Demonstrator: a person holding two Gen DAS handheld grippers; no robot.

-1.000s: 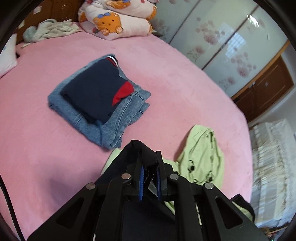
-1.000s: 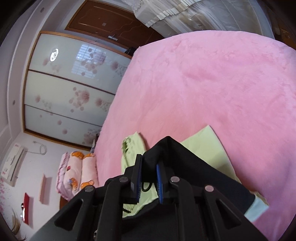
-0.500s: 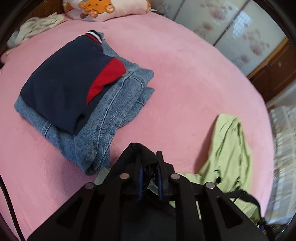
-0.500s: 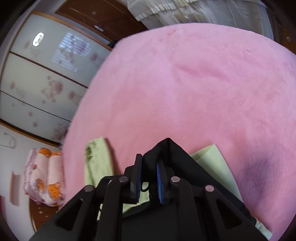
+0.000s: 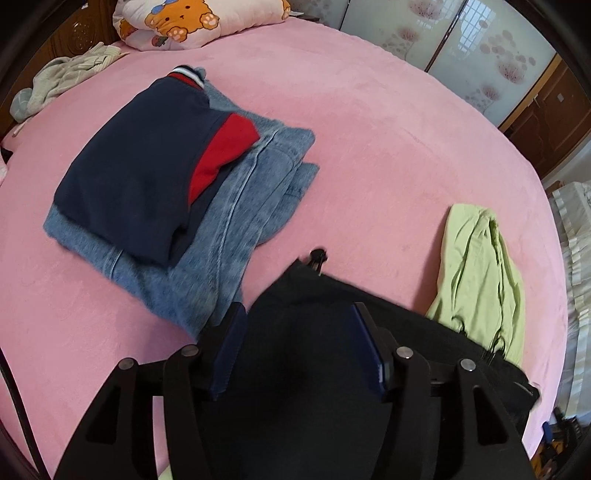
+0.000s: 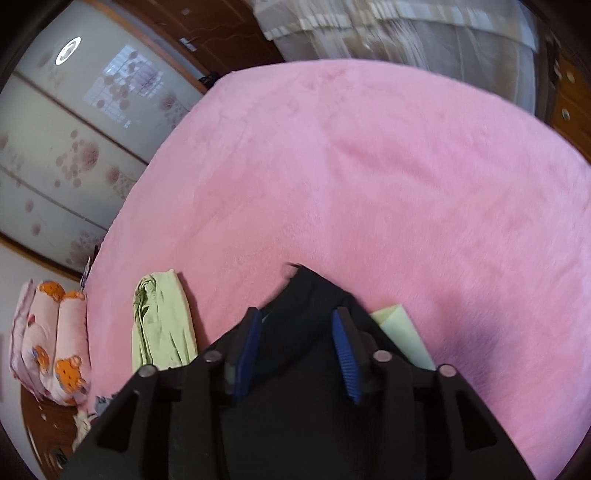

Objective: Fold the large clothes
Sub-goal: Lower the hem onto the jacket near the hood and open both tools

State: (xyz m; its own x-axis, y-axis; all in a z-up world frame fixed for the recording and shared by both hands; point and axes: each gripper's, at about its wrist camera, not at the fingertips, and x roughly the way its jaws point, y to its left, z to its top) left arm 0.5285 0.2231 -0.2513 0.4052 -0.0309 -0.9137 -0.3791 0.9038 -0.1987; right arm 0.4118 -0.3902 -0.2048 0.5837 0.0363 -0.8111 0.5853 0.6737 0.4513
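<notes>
Both grippers, left gripper (image 5: 301, 345) and right gripper (image 6: 297, 349), now spread apart, releasing the black garment (image 5: 325, 295) folded over the green garment (image 5: 480, 273)

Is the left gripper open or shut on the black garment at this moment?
Open. The left gripper has its blue pads spread wide, with the black garment lying loose between them, unpinched.

This is a home bedroom. A bed (image 5: 388, 140) under a pink plush cover fills the view, with a cartoon-bear quilt (image 5: 195, 18) rolled at its far end. Sliding wardrobe doors (image 5: 491, 55) with a floral print stand beyond, beside a wooden door (image 6: 207, 33) and curtains (image 6: 388, 33).
</notes>
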